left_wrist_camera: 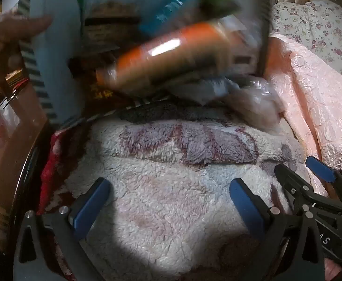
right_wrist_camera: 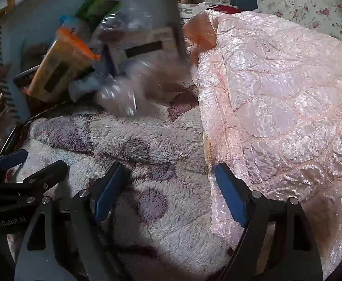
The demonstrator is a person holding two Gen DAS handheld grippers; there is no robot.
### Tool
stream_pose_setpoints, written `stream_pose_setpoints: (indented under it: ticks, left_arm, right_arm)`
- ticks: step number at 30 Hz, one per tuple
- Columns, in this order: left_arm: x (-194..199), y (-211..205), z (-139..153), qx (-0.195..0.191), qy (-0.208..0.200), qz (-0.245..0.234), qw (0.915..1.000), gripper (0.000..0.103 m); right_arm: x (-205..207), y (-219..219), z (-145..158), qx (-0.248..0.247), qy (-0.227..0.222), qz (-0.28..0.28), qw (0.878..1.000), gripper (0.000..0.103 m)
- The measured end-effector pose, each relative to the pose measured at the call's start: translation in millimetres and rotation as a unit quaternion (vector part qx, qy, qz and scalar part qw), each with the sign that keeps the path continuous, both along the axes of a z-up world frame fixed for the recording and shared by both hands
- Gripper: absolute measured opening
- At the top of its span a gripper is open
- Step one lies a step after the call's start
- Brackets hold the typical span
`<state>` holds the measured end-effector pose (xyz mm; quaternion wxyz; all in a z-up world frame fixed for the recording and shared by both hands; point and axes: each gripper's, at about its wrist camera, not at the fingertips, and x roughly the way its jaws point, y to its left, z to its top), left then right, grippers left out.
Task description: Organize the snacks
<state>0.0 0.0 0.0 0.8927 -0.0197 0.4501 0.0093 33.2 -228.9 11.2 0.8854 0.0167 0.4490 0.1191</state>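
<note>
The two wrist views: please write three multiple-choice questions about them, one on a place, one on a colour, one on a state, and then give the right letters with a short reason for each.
1. Where does the shiny pink quilted cover lie, seen from the right wrist view?
A. To the right of the fluffy white and purple blanket
B. Inside the pale blue box with striped rim
C. Under the left gripper

2. What colour is the large blurred snack packet tumbling from the box?
A. Orange
B. Black
C. White

3. How does the right gripper stand?
A. Shut on a packet
B. Open, with nothing between its blue pads
C. Shut on the blanket

Answers:
1 A, the cover borders the blanket's right side.
2 A, its body shows orange in both views.
3 B, only blanket and cover show between the spread pads.
</note>
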Motion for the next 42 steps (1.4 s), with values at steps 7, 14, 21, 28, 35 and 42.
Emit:
stream_pose_setpoints:
  ticks: [7,14,21,28,35,42]
  left_arm:
    - [-0.2,-0.1,0.2,0.0,0.001,0.0,1.0,0.103]
    - [-0.9,-1.5,1.0,0.001,0.001,0.0,1.0,0.103]
    - [-1.9,-0.1,1.6,0.0,0.001,0.0,1.0,0.103]
    - [-1.7,0.1,1.4,0.0,0.001,0.0,1.0,0.103]
    - [-1.8,0.2,1.4,0.0,0.001,0.0,1.0,0.103]
    - [-1.9,0.2,1.5,0.0,0.001,0.0,1.0,0.103]
  right_arm:
    - [0.0,-0.3,0.1,0.001,0.001,0.0,1.0,0.081]
    - [0.0,-0.4,0.2,0.0,0.001,0.0,1.0,0.081]
    - [0.0,-1.0,0.3,0.001,0.001,0.0,1.0,0.081]
    - [0.0,-0.8,0.3,0.0,0.001,0.0,1.0,0.081]
    - [0.0,-0.7,0.3,0.0,0.001,0.0,1.0,0.081]
    - [0.0,-0.7,0.3,0.0,0.001,0.0,1.0,0.081]
